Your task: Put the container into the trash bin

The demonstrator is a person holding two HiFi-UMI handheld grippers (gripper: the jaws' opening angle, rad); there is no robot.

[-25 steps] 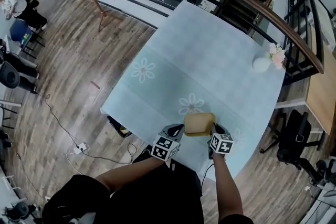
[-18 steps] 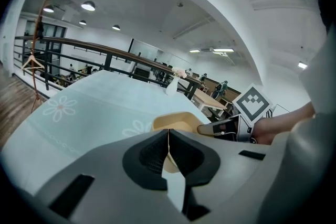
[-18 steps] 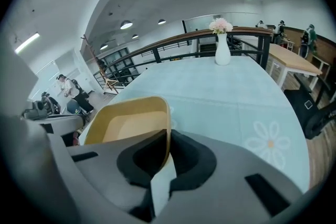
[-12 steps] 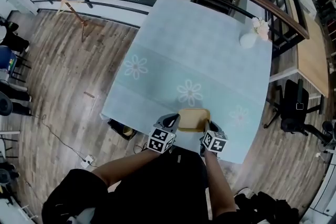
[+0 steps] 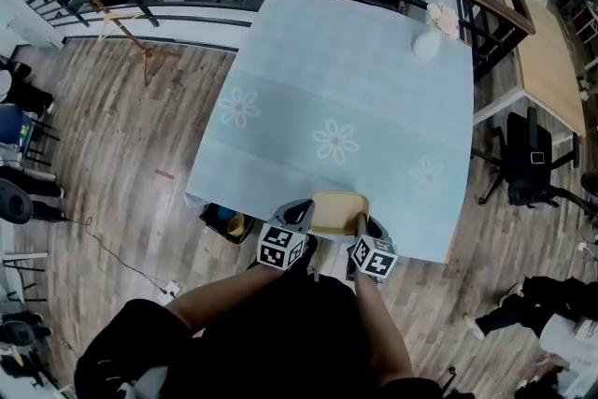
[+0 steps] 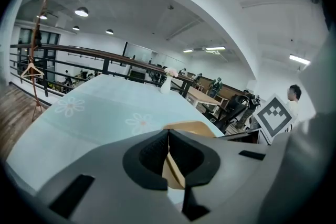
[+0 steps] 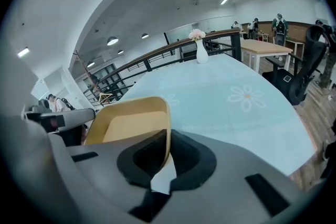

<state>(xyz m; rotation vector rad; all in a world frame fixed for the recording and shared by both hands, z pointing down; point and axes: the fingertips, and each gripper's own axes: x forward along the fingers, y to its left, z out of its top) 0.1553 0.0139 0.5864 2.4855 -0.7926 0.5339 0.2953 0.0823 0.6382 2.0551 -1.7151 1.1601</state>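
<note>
The left gripper (image 6: 168,139) is pinching the thin wall of the tan container (image 6: 191,127), pads pressing on it from both sides. Ahead of the jaws, the table (image 6: 79,118) in its pale blue flowered cloth is stretching away, with a white vase (image 6: 166,84) standing at its far end, near the railing (image 6: 63,52).

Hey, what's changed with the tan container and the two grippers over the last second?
The container, held at its sides by the left hand-held gripper and the right hand-held gripper, came back from the flower print to the near edge of the table. Both stay shut on it; the vase stays at the far corner.
</note>
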